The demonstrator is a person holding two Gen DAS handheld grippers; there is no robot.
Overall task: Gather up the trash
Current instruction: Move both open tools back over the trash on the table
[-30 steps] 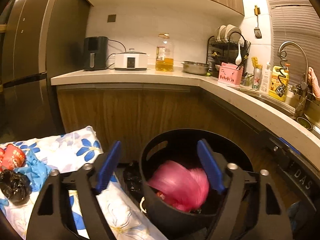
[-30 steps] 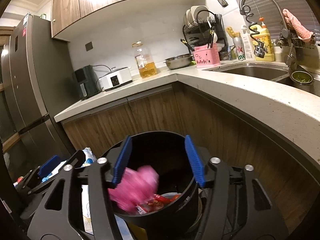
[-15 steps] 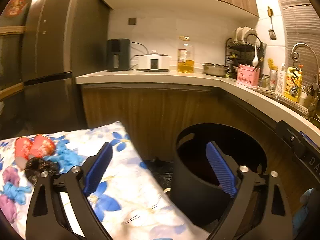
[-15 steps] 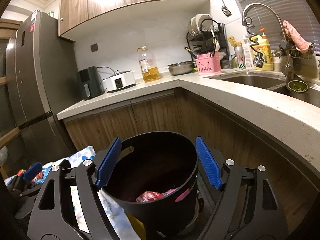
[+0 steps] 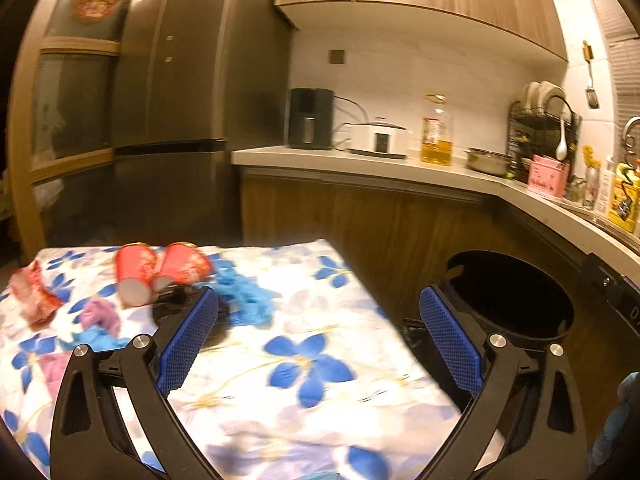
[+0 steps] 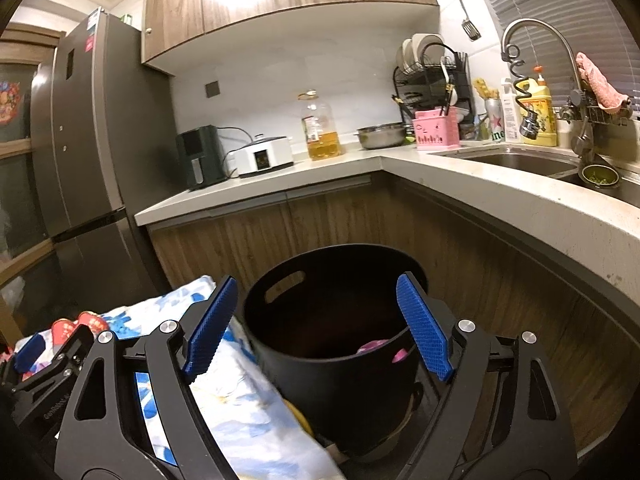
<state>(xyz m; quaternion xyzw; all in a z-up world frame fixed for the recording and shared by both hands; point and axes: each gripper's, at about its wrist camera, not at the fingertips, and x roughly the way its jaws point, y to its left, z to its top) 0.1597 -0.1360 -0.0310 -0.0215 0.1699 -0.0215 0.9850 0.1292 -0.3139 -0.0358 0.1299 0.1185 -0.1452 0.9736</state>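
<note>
The left gripper [image 5: 318,334] had been swung from the black bin [image 5: 516,300] toward the floral-clothed surface [image 5: 280,380]; its jaws were spread, empty. Red cups [image 5: 160,276] and blue scraps [image 5: 248,300] were seen upper left. The right gripper's [image 6: 318,330] jaws were opening, empty, above pink trash [image 6: 374,347] in the bin.

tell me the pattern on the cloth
White cloth with blue flowers, clearest in the left wrist view.
</note>
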